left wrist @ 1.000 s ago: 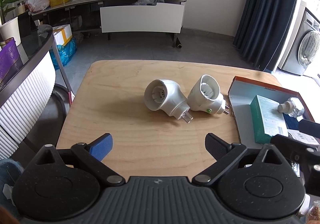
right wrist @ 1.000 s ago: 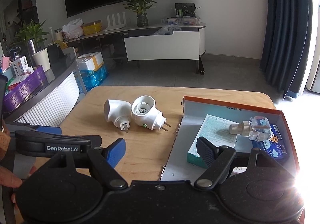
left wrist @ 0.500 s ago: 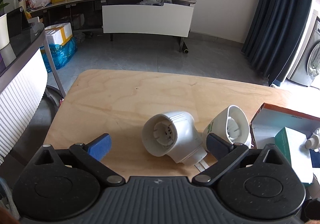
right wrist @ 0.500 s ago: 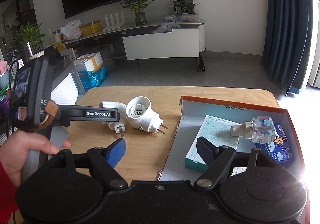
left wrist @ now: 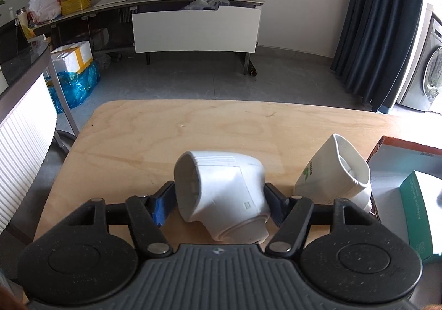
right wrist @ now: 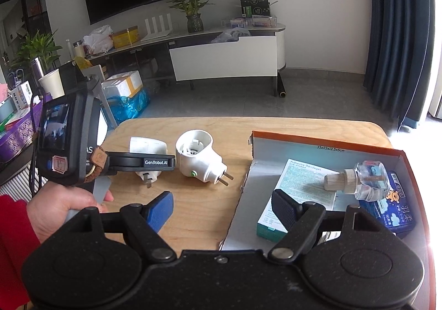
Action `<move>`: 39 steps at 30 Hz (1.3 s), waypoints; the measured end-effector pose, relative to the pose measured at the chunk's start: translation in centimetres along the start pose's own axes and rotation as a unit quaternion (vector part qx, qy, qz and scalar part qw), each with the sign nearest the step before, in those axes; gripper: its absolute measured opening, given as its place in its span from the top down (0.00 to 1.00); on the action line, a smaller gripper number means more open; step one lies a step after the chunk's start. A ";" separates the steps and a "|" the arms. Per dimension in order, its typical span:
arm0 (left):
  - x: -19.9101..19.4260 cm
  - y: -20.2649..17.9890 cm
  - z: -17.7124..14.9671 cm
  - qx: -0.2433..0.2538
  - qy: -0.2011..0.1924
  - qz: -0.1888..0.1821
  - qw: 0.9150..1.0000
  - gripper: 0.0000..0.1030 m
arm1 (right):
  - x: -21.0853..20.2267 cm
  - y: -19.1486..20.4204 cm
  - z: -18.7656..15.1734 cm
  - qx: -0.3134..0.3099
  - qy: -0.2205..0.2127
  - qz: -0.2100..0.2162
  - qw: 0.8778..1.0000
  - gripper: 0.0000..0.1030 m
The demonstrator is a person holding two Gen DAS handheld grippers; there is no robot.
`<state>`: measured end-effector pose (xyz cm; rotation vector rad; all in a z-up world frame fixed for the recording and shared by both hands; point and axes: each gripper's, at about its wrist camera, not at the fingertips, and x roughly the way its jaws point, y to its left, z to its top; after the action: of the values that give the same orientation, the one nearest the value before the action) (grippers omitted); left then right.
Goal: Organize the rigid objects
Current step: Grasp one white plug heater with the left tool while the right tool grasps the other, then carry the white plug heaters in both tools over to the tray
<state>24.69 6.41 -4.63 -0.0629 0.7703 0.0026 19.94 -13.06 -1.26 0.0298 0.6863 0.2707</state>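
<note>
Two white plug-in heaters lie on the wooden table [left wrist: 193,127]. The left heater [left wrist: 221,188] sits between the fingers of my left gripper [left wrist: 219,193], whose jaws are closing, and both pads touch its sides. In the right wrist view the same heater [right wrist: 147,145] shows behind the left gripper's finger [right wrist: 154,163]. The second heater [left wrist: 331,171] [right wrist: 197,156] lies free just to its right, prongs toward the box. My right gripper [right wrist: 223,207] stands open and empty over the near left edge of the orange-rimmed box [right wrist: 317,138].
The box holds a teal bandage carton [right wrist: 298,185], a clear liquid bottle [right wrist: 364,180] and a blue pack [right wrist: 395,205]. A hand in a red sleeve [right wrist: 55,213] holds the left gripper. A white ribbed counter [left wrist: 22,149] stands to the table's left.
My left gripper moved forward and down onto the left heater, and its jaws narrowed from wide open to touching it. The right gripper stayed still and open.
</note>
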 end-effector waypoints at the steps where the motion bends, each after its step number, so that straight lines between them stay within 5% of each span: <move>1: -0.2 0.2 -0.1 0.003 0.001 -0.007 1.000 0.34 | 0.1 0.0 0.0 -0.001 0.001 0.001 1.000 0.11; 12: -5.7 3.4 -2.1 -0.012 0.001 -0.027 1.000 0.34 | 2.6 2.0 2.4 -0.076 0.014 0.061 0.995 0.11; 18: -7.4 4.2 -2.7 -0.026 -0.008 -0.043 0.999 0.34 | 7.7 3.6 4.3 -0.194 0.049 0.080 0.977 0.11; 24: -6.8 4.3 -2.7 -0.027 -0.020 -0.047 0.998 0.34 | 12.4 3.7 5.1 -0.228 0.092 0.091 0.965 0.11; 28: -6.5 4.5 -2.7 -0.033 -0.019 -0.053 0.998 0.34 | 14.7 3.5 4.9 -0.218 0.110 0.106 0.964 0.13; 31: -6.2 4.4 -2.9 -0.029 -0.020 -0.043 0.998 0.34 | 15.9 3.3 4.6 -0.199 0.124 0.108 0.966 0.32; 39: -6.8 4.3 -3.1 -0.035 -0.028 -0.039 0.998 0.34 | 13.2 3.1 4.1 -0.113 0.093 0.096 0.985 0.33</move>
<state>17.49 10.71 -2.37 -0.1597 0.7115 -0.0434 31.60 -6.40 -5.93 -0.1475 0.8354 0.5413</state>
